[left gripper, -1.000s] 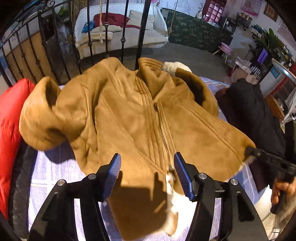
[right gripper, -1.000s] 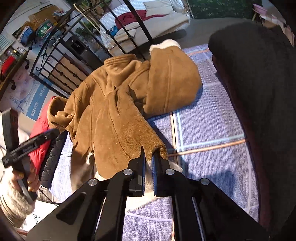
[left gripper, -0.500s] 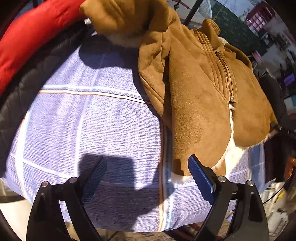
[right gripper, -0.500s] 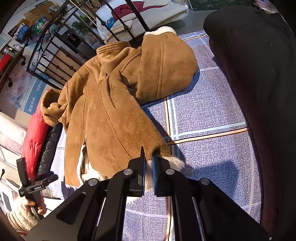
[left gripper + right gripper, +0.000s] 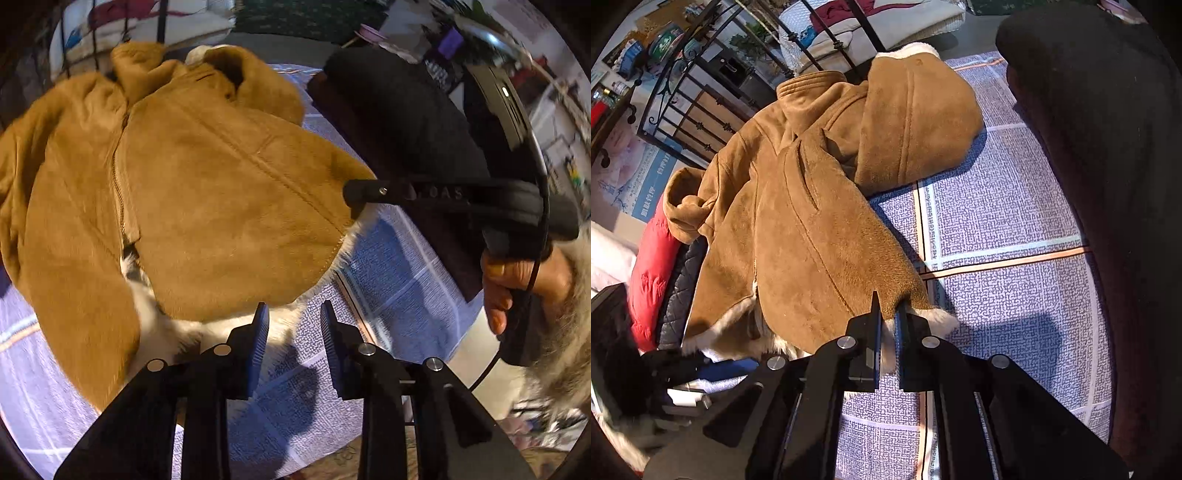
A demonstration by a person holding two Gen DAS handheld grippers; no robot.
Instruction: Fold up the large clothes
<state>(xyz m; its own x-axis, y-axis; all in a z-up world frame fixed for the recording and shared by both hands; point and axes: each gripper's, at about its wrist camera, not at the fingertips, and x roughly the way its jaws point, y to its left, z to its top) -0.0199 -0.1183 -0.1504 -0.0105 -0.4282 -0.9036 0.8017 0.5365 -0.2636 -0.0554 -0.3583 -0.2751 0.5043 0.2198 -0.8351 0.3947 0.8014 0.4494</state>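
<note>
Since a moment ago the left gripper (image 5: pixel 291 332) has swung back across the bed to the coat's bottom hem, and its fingers have just been closing.

Left wrist view: the fingers (image 5: pixel 260 339) stand narrowly apart with only the purple checked bedspread (image 5: pixel 391 280) showing between them. The white fleece edge of the brown coat (image 5: pixel 207 192) lies just beside the left finger, and the coat spreads beyond the fingers. Off to the right of them, the right gripper (image 5: pixel 354 194) pinches the coat's hem corner, held by a hand (image 5: pixel 517 280).

Right wrist view: the right gripper's (image 5: pixel 888 325) fingers are clamped on the fleece-lined hem corner. The coat lies ahead and to the left of them, one sleeve folded across its chest. A dark garment (image 5: pixel 1108 184) lies on the right.
</note>
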